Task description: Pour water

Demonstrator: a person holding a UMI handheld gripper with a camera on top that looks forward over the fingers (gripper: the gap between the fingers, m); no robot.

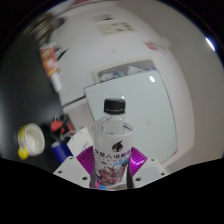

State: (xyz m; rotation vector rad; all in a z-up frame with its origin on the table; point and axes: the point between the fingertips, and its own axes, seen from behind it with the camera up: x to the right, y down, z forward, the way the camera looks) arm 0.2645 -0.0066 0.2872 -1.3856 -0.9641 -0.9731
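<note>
A clear plastic water bottle [113, 140] with a black cap [115, 104] and a printed label stands upright between my fingers. My gripper [112, 165] is shut on the bottle, both magenta pads [88, 158] pressing its sides at label height. The bottle appears lifted above a white table [150, 95]. The bottle's base is hidden below the fingers.
A yellow and white cup-like object [32, 141] sits at the left beyond the table's edge, with small dark items [57, 128] beside it. A dark background lies to the left. White paper or boards [125, 72] lie on the table further ahead.
</note>
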